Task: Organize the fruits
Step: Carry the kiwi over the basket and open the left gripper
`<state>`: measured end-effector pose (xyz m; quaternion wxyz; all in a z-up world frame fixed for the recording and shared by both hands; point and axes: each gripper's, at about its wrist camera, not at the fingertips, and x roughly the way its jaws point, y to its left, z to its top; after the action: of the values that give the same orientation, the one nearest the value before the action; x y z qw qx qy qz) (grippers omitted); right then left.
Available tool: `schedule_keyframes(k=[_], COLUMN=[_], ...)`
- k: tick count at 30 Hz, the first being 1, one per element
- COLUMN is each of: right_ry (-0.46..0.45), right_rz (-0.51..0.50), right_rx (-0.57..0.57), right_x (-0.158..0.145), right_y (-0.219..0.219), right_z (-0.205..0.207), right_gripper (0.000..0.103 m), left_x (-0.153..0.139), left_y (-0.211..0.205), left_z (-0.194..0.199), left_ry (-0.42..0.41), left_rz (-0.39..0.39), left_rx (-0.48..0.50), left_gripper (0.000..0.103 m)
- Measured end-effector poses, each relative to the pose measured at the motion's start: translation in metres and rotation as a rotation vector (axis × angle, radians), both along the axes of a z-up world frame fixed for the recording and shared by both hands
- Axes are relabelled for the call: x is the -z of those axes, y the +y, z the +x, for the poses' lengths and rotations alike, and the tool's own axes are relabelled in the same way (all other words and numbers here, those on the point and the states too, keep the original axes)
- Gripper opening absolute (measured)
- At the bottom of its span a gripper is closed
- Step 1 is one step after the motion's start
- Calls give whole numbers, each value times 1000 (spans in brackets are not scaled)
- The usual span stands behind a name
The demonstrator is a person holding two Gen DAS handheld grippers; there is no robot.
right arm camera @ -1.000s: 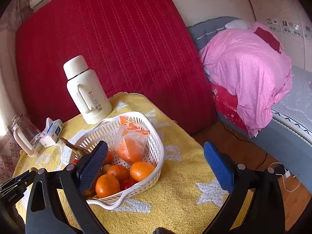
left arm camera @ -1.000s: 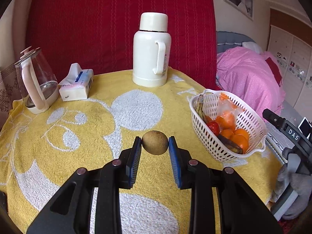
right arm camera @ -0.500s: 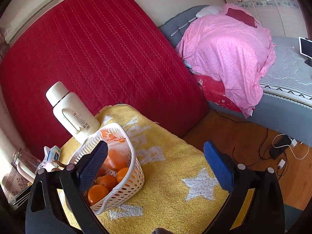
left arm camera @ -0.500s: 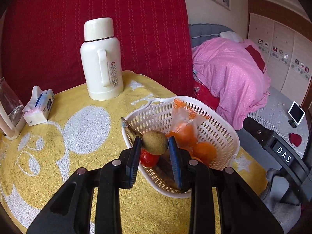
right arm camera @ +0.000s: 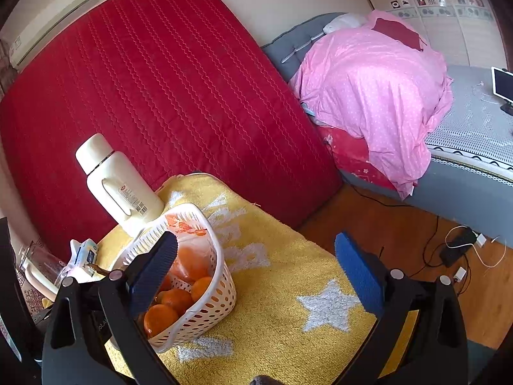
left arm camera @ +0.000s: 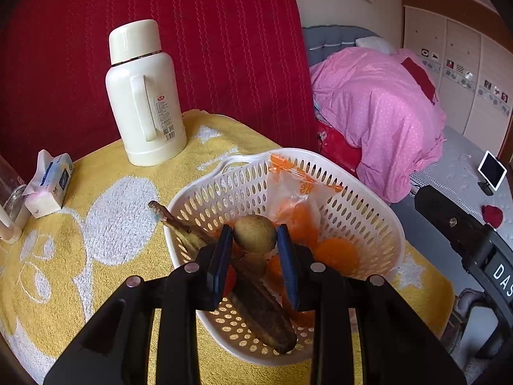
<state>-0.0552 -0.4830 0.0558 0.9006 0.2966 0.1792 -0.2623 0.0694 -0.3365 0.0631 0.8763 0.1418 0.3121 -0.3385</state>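
The left tongs (left arm camera: 255, 253) squeezed the brown kiwi (left arm camera: 255, 233) and held it over the white basket (left arm camera: 368, 211), likely so it could drop in with the oranges (left arm camera: 335, 252). The right tongs (right arm camera: 256, 266) stood wide open, holding nothing, above the counter (right arm camera: 282, 308).

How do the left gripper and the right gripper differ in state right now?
The left gripper is shut on a brown kiwi; the right gripper is open and holds nothing. The left one hangs over the white basket; the right one hangs over the yellow towel beside it. Both have blue pads.
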Motion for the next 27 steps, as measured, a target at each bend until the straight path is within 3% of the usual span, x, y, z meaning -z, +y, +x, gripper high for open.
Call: schedule_keyframes(k=[27], right_ry=[8], right_rz=[7], right_rx=[-1], right_x=[2], right_y=[-1], right_z=[1], right_gripper=[100], left_x=[8], left_y=[-8], left_z=[-9], left_ry=[-20], left_rz=[24], left_rx=[23], left_gripper=[29])
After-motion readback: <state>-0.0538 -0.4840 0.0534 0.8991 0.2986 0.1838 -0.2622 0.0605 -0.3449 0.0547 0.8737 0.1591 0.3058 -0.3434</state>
